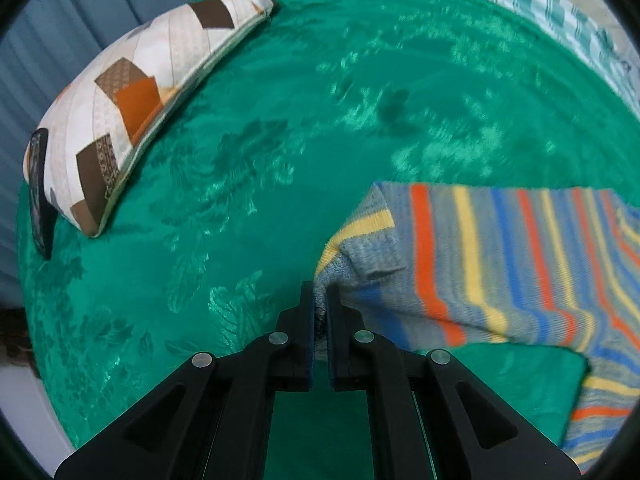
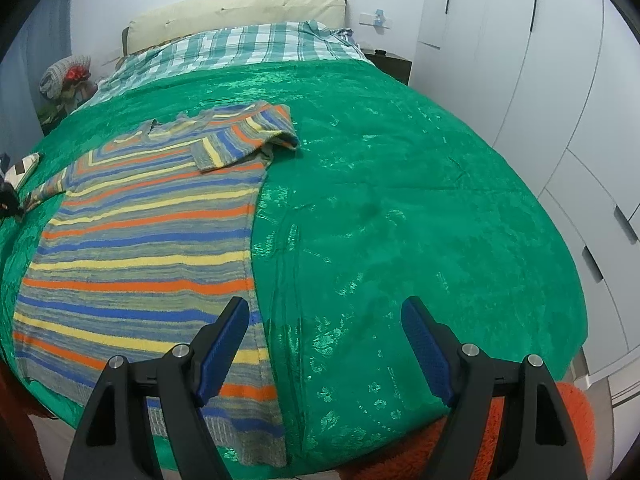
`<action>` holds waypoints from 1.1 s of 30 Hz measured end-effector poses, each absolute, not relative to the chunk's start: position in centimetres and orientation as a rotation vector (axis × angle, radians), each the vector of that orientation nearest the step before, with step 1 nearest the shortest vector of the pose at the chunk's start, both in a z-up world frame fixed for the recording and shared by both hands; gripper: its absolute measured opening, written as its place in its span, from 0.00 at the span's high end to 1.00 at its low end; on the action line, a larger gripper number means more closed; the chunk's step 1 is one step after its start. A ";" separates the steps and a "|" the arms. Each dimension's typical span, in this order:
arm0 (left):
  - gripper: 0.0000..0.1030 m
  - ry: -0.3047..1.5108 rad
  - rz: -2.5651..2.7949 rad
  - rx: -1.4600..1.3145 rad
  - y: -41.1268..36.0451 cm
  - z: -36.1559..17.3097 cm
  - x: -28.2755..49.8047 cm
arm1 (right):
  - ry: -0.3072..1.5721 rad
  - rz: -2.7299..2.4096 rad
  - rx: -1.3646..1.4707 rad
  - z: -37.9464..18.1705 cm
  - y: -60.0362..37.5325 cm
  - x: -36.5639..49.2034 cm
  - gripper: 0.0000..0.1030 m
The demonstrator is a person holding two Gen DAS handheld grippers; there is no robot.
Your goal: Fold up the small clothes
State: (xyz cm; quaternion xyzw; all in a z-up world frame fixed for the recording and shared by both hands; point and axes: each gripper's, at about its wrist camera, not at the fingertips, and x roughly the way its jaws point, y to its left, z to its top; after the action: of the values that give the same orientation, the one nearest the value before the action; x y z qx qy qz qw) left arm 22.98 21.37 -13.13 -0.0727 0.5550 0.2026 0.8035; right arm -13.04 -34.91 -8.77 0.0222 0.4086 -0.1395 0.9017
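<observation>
Sweater (image 2: pixel 136 248) with bright stripes lies flat on the green bed cover (image 2: pixel 400 208), so it is easy to fold. One sleeve (image 2: pixel 244 136) is already laid across its chest. The left gripper (image 1: pixel 319 312) is squeezed tight on the cuff of the other sleeve (image 1: pixel 360 264), probably to pull that one over too. The right gripper (image 2: pixel 324 344) hangs wide open near the sweater's bottom edge, holding nothing, maybe waiting its turn.
</observation>
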 end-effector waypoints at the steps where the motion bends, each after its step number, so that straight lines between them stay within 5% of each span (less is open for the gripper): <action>1: 0.99 1.198 0.447 -0.145 21.5 -13.7 22.9 | 0.845 -0.285 0.057 -8.7 -35.1 -13.0 0.24; 8: 0.99 1.186 0.429 -0.081 21.2 -15.1 22.7 | 0.913 -0.111 -0.002 -5.3 -35.1 -8.8 0.24; 13: 0.99 1.159 0.403 -0.056 20.7 -15.2 22.1 | 0.923 0.052 -0.244 -3.4 -31.4 0.6 0.12; 21: 0.99 1.177 0.390 -0.011 20.0 -15.1 21.9 | 1.013 0.176 -0.458 -12.2 -24.1 14.1 0.15; 23: 0.99 1.178 0.389 0.010 19.8 -15.3 22.1 | 1.064 0.186 -0.422 -14.4 -24.7 15.5 0.28; 25: 0.99 1.174 0.386 0.024 19.2 -15.0 21.9 | 1.076 0.177 -0.321 -13.7 -26.7 16.0 0.87; 26: 0.99 1.172 0.383 0.026 19.1 -15.1 21.8 | 1.063 0.143 -0.264 -12.5 -28.5 16.1 0.97; 33: 0.98 1.154 0.388 0.042 18.5 -15.1 21.3 | 0.960 -0.276 0.041 -6.7 -48.1 14.3 0.96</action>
State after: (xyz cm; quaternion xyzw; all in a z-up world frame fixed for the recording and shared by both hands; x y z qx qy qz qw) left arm 21.26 18.46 -15.15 0.0198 0.5419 0.1822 0.8202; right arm 14.25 -48.15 -6.67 0.0197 0.4601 -0.1323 0.8777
